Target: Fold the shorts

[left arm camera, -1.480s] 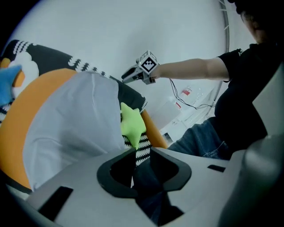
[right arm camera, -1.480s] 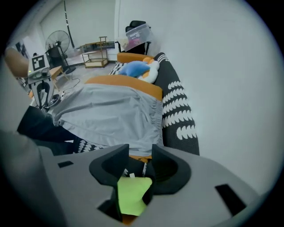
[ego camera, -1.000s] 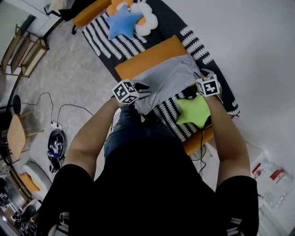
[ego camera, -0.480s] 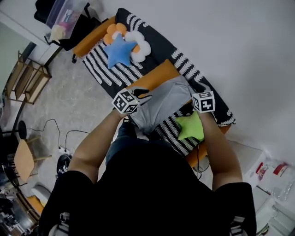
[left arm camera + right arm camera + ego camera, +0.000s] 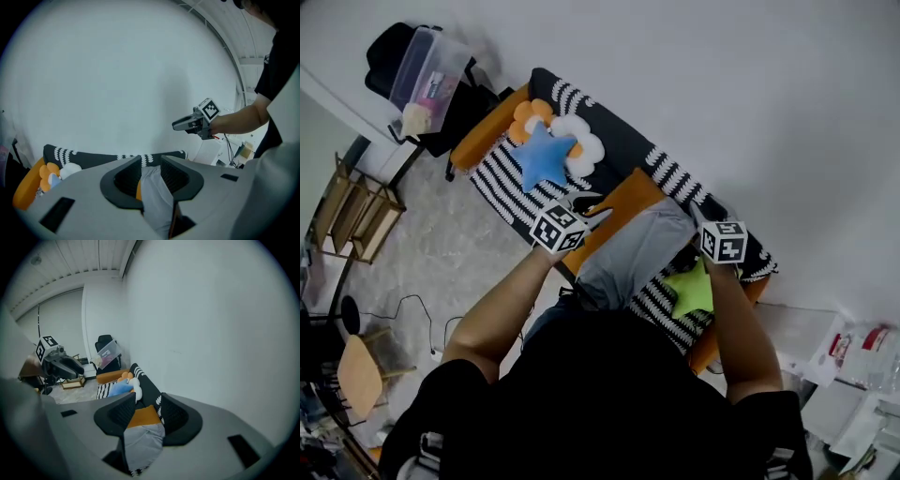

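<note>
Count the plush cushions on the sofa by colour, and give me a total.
Blue cushion: 1
Green cushion: 1
Orange cushion: 1
White cushion: 1
Total: 4
</note>
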### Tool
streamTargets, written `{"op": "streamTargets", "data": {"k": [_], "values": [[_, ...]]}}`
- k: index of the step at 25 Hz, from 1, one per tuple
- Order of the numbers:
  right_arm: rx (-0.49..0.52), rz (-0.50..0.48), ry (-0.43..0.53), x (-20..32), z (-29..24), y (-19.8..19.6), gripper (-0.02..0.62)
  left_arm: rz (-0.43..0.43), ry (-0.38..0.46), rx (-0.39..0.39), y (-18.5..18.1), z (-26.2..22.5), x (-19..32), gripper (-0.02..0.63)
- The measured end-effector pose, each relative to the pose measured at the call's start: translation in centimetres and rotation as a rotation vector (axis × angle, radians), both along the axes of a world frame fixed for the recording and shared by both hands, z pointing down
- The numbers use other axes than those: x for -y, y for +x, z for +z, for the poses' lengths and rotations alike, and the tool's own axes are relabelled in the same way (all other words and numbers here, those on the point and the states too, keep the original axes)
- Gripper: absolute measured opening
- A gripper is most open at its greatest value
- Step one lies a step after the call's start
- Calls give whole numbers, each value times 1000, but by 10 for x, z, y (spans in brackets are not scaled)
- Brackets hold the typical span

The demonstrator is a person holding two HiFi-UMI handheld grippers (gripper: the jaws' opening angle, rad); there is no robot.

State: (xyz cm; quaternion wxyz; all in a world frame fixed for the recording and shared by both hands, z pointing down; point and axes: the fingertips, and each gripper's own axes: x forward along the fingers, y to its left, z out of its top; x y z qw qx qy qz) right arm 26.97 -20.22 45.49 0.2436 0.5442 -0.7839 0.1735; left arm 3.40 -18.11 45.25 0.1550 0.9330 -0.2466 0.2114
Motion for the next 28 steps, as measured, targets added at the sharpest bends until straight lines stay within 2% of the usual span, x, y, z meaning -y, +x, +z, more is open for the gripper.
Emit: {"op": "streamTargets", "data": {"k": [4,14,22,28], "values": [[14,41,23,3,-27,-13,176,-24,8,15,-18,-23,24,143],[41,199,106,5,-80,-19,172,69,67,-12,-9,-60,76,143],[79,403,156,-28,-107,-3,163,159,76,-14,7,-65,88,143],[81,507,169,-70,-110,12,158,238,71,-24,30,-64,77,143]]}}
